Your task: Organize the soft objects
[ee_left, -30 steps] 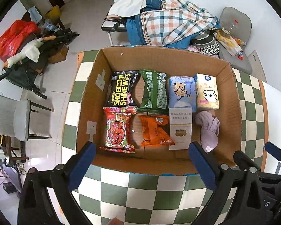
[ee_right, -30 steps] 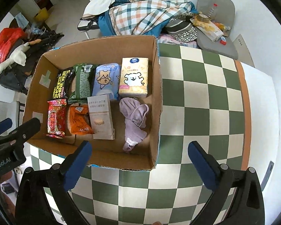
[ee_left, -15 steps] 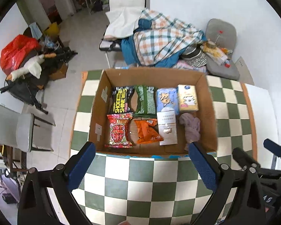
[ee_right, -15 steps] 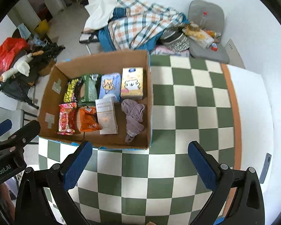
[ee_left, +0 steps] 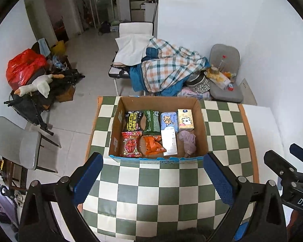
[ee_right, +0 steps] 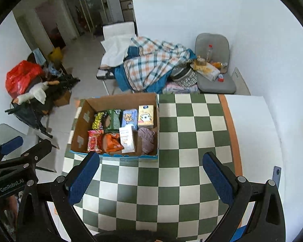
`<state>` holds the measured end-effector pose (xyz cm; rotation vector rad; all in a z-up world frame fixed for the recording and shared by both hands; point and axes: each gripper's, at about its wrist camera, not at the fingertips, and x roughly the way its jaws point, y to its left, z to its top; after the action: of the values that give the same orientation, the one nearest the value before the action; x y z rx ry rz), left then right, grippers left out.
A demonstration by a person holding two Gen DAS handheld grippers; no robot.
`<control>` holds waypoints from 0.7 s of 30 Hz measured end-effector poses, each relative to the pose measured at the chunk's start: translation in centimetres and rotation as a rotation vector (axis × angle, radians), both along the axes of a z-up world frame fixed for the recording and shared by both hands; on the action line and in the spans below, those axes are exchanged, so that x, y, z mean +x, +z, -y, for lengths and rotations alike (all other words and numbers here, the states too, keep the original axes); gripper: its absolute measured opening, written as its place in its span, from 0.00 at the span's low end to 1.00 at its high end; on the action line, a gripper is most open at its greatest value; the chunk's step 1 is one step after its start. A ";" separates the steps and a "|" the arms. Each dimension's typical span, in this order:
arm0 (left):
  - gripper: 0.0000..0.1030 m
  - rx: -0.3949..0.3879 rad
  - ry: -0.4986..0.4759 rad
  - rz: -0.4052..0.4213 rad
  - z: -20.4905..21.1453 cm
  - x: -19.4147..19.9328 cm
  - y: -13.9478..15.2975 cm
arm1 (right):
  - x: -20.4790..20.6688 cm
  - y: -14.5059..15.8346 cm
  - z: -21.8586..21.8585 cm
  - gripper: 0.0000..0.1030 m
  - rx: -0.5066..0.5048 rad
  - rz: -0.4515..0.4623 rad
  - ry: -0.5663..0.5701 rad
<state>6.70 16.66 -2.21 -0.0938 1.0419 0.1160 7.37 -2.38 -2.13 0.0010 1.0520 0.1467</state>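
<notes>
Hovering spread and empty, left gripper (ee_left: 151,178) and right gripper (ee_right: 151,176), cardboard box (ee_left: 157,102) of soft objects well ahead

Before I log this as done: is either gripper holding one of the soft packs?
No, the left gripper and right gripper are both open and empty above the checkered table.

Table (ee_left: 163,197) w/ green-and-white checked cloth, orange border along its right side (ee_right: 230,133); white top bare beyond that. One open cardboard box (ee_left: 203,129) sits directly on the cloth, toward the far left part of the table, its left wall near the table's left edge. Rest of cloth has nothing on it. Table stands on a pale tiled floor (ee_left: 74,117).
</notes>
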 end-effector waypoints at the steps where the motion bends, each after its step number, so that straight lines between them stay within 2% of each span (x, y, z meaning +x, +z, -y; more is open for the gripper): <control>1: 0.99 -0.001 -0.001 0.003 0.0 -0.4 0.4 | -0.6 0.8 0.1 1.00 0.001 0.013 0.003; 8: 0.99 0.023 -0.018 0.031 0.7 -1.9 2.0 | -2.8 3.4 0.0 1.00 -0.016 0.053 0.010; 21: 0.99 0.029 -0.011 0.052 1.0 -2.8 2.9 | -3.5 4.7 1.1 1.00 -0.023 0.072 -0.018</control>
<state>3.95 15.63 0.66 -0.0642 0.9883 0.1182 3.90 -3.45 2.59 -0.0154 0.9820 0.1173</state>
